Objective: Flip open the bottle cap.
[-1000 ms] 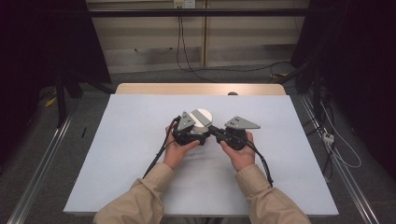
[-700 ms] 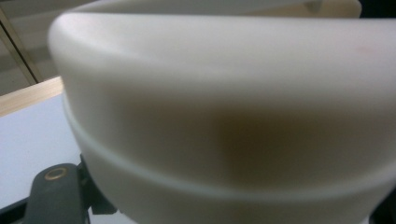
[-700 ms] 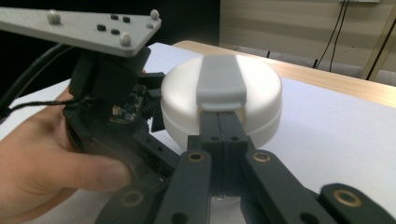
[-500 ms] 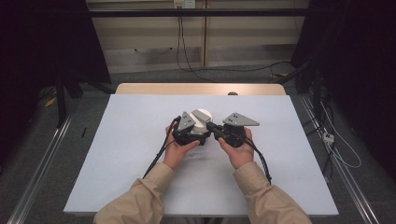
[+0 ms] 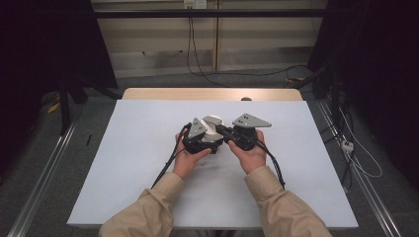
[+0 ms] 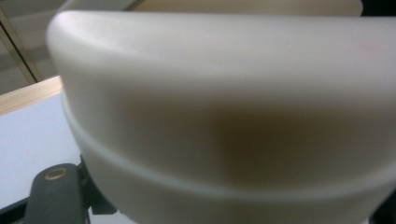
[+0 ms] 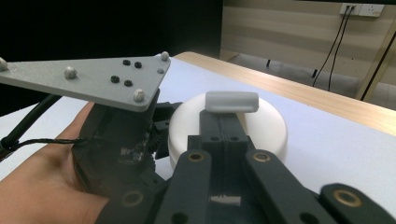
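At mid-tabletop [image 5: 148, 163], the round white lidded container [image 5: 213, 126] is clamped at its side by the left tongs [image 5: 210, 139], while its grey lid knob [image 7: 232, 101] is pinched by the right tongs [image 7: 232, 122]; lid removal is judged pending.

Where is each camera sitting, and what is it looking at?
High view: above the person's side, looking down on the table; forearms, hands and both hand-held grippers show.
Left gripper view: rides the left hand-held gripper, pressed close to the white round container.
Right gripper view: rides the right hand-held gripper, jaws shut at the container's grey handle; the other hand shows.
All three share the container.
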Motion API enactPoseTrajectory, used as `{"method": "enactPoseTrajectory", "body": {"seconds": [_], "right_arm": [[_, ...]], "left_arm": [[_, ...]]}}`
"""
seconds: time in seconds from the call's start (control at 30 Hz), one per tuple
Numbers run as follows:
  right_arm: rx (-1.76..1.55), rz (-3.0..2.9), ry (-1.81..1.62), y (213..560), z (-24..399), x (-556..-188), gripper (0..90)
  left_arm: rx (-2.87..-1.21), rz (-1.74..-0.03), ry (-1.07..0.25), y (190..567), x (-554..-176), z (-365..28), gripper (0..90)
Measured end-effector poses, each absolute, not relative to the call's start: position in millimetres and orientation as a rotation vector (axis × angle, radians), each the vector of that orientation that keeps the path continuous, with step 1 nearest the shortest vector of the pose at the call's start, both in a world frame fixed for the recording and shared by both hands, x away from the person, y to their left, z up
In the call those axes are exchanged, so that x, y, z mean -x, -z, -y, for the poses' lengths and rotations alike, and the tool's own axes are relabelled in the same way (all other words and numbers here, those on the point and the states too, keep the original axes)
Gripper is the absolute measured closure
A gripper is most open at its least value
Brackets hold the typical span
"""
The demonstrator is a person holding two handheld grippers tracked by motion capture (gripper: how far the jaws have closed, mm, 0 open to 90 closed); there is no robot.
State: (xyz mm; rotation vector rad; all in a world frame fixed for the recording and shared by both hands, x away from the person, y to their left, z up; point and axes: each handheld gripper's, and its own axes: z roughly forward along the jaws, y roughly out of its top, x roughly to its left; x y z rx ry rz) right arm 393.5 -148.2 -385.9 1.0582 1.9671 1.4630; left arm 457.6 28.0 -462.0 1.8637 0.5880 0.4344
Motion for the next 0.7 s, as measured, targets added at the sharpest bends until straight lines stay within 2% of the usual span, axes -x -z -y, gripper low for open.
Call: {"method": "enactPoseTrajectory", "body": {"seconds": [0.7], "right_arm": [[-1.049,-1.978,-1.447,378,142,-408,90.0]], "left_arm": [[-1.865,-0.589,-0.435,462,-458,-28,18.8]]}}
